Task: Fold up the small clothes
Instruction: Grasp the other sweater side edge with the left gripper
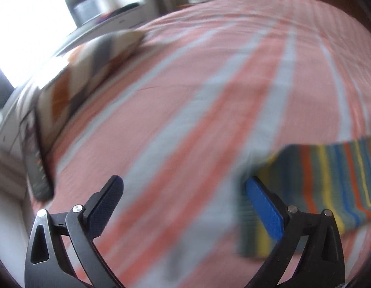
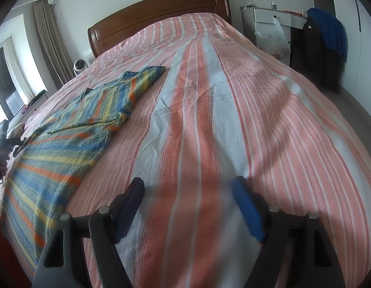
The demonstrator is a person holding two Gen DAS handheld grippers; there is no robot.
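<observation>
Plainly, both grippers are hanging wide apart and empty over the striped bedspread [image 2: 209, 120]: left gripper [image 1: 185, 201], right gripper [image 2: 187, 199], striped shirt [image 2: 65, 139] lying left of the latter.

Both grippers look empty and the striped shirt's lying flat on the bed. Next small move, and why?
Probably bring the right gripper left to the nearest edge of the striped shirt and pinch it. Its jaws stand open over the bare bedspread with nothing between them, and the shirt lies spread out, not yet folded. The left gripper is open and empty too, with the shirt to its right.
</observation>
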